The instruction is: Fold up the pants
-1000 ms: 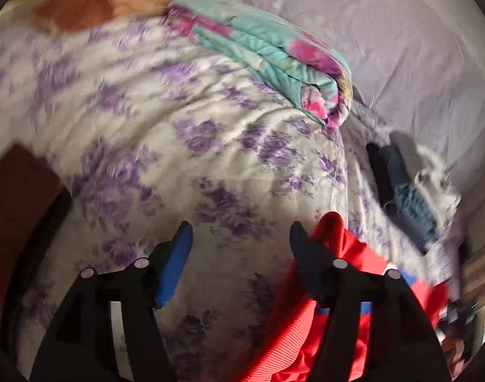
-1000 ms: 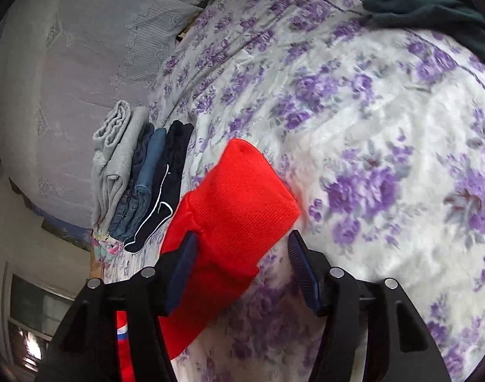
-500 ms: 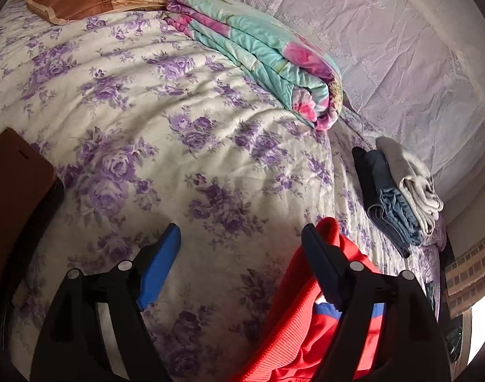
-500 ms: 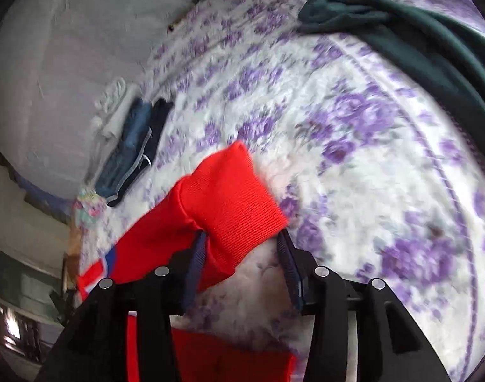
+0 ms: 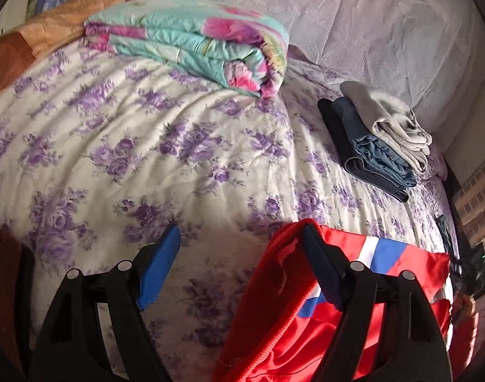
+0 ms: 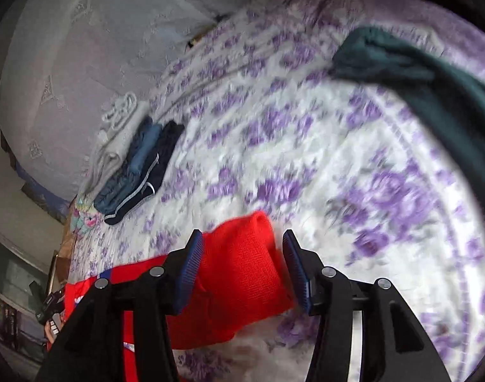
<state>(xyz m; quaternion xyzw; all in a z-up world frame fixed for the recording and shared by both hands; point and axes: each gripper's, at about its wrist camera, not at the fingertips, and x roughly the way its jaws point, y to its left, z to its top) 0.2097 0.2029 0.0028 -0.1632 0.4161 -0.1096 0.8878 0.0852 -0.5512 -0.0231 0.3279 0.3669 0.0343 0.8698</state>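
Red pants (image 5: pixel 274 334) with a blue and white stripe lie on the purple-flowered bedspread (image 5: pixel 146 146). My left gripper (image 5: pixel 239 232) is open wide above them. Its right finger (image 5: pixel 322 267) rests over the ribbed red edge, its left finger over bare bedspread, and nothing is pinched. In the right wrist view the ribbed red cuff (image 6: pixel 242 280) lies between the fingers of my right gripper (image 6: pixel 242 235). Those jaws are opening, and a gap shows beside the right pad.
A stack of folded clothes (image 5: pixel 379 146), grey, blue and dark, sits near the pale cloth-covered wall (image 6: pixel 137 172). A folded teal and pink quilt (image 5: pixel 194 47) and an orange pillow (image 5: pixel 51 28) lie at the bed's head. A dark green garment (image 6: pixel 433 79) sprawls at the right.
The left jaws spread wider and that hand drew up and back, showing more of the bed. The right jaws widened around the red cuff while the hand swung sideways.
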